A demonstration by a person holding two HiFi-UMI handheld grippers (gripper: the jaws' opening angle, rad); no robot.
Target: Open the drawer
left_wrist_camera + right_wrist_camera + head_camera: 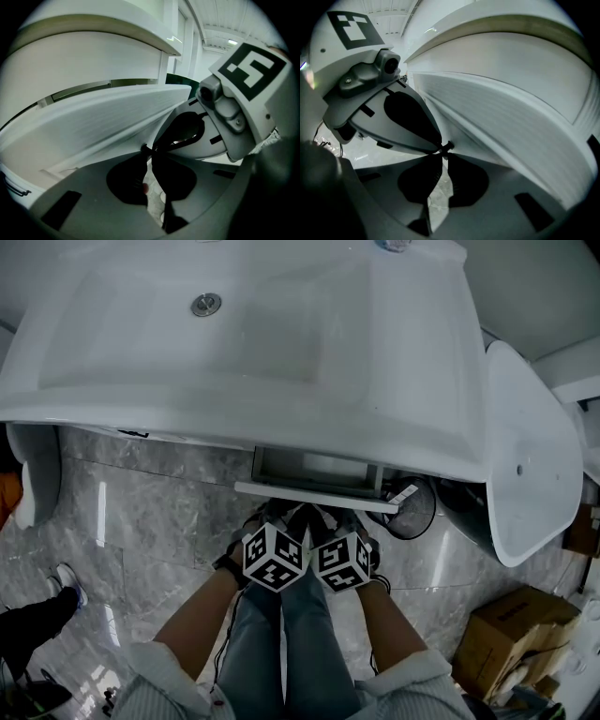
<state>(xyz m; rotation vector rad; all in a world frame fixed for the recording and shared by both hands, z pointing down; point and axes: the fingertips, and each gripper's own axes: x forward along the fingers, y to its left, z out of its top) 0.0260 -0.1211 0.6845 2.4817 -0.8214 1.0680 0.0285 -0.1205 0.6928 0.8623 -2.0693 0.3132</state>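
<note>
**First onlooker:** Where's the drawer (314,495) at?

**Second onlooker:** It stands partway out from under the washbasin (281,334). Its white front lies just ahead of and above both sets of tips.

**First onlooker:** And the jaws?

**Second onlooker:** The left gripper (148,150) is clenched, tips drawn together right at the front's lower edge. The right gripper (444,148) is the same, close beside it. Through the slit behind the tips I see only floor (141,512). I'd say neither has the panel pinched, and at most they're hooked on it.

**First onlooker:** So they could slip?

**Second onlooker:** That's my worry. Pressed-together tips on a smooth edge may skid off downward if the pull angles toward the floor, and then the drawer comes no further.

**First onlooker:** Anything else?

**Second onlooker:** The person's legs (295,634) are directly behind the jaws, so the front could run into them. The marker cubes (275,557) sit side by side too, so an uneven tug may knock them together.
</note>
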